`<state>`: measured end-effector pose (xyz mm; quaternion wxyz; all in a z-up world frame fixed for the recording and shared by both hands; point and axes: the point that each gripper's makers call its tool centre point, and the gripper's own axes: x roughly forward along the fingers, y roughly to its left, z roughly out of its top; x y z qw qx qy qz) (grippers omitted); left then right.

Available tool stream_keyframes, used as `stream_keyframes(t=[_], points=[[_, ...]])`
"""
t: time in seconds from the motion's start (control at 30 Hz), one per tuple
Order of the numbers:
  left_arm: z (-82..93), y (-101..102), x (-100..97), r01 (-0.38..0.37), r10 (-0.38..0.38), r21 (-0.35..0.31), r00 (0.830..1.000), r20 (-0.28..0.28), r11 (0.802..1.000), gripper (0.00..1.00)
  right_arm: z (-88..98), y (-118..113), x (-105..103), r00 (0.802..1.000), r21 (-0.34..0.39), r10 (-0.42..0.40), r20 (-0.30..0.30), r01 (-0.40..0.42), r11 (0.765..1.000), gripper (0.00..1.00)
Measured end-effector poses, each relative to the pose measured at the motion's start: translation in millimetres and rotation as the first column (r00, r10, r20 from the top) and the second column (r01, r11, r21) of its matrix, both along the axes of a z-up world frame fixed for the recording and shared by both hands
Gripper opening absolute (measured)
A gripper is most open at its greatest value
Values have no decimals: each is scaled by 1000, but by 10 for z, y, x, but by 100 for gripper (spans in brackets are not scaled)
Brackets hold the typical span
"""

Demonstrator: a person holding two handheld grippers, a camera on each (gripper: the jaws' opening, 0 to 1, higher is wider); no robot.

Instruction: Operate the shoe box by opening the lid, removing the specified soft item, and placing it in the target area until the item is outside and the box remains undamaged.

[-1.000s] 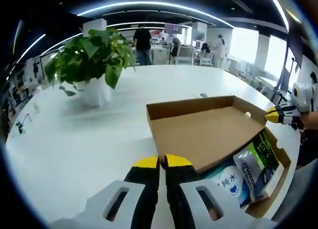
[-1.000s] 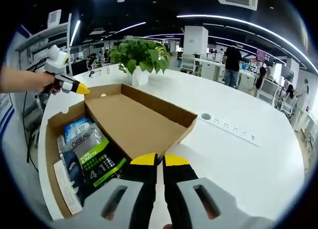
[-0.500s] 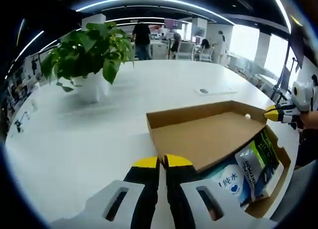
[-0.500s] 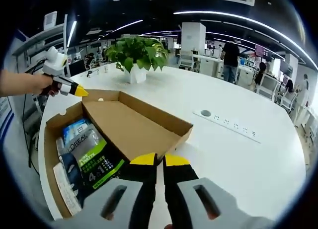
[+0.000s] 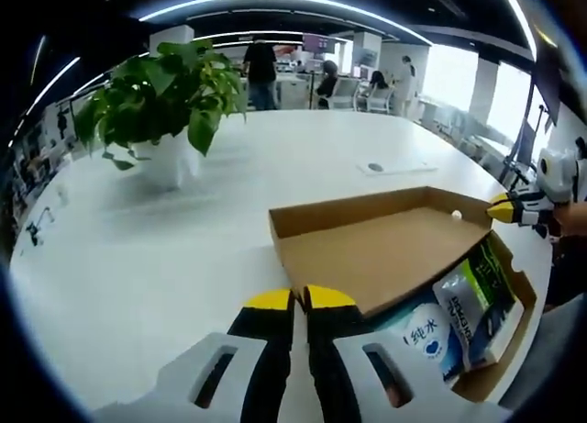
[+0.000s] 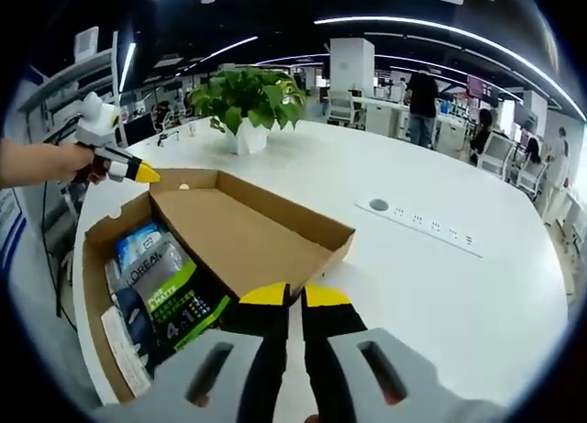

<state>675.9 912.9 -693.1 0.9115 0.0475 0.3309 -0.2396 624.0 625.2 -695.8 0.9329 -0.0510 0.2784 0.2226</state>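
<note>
the shoe box (image 6: 92, 285) sits on the white tabletop (image 6: 440, 285), and its lid (image 6: 243, 230) is lifted up and tipped back. each claw is pinching one corner of the lid rim. the left claw (image 5: 301, 299) is squeezed together on the near corner, and the right claw (image 6: 298, 294) is squeezed together on the other corner. inside the box lie soft packs, a blue and white pack (image 5: 424, 336) and a green and black pack (image 6: 183, 299).

i think the step now is to swing the lid all the way open. to do it well, both claws should move together at the same speed, so the lid does not twist or tear at the fold. go slow and do not pull hard. a plant pot (image 5: 170, 161) stands well apart from the box, so it is not in the way.
</note>
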Motion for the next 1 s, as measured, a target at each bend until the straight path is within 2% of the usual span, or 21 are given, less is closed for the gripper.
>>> stream_keyframes(t=[0.13,0.23,0.4,0.63,0.87,1.0], points=[[35,-3,-50,-3,3,-10,1000,3,1000,4,9,4,-14,1000,-2,-6,-5,6,1000,4],[108,1,-68,1,-1,-10,999,34,1000,5,-1,-3,-23,1000,-3,-6,-11,6,1000,5],[215,14,-134,0,1,-9,999,54,1000,9,48,-24,-50,1000,19,-16,-7,16,1000,10],[304,-11,-266,12,-13,7,997,78,1000,13,135,4,-182,1000,38,-1,-3,1,999,15],[323,-120,-451,40,-41,14,997,68,999,16,173,13,-347,1000,50,24,-10,-23,999,22],[270,-231,-598,77,-77,7,996,38,997,17,191,18,-459,999,50,42,-12,-41,998,25]])
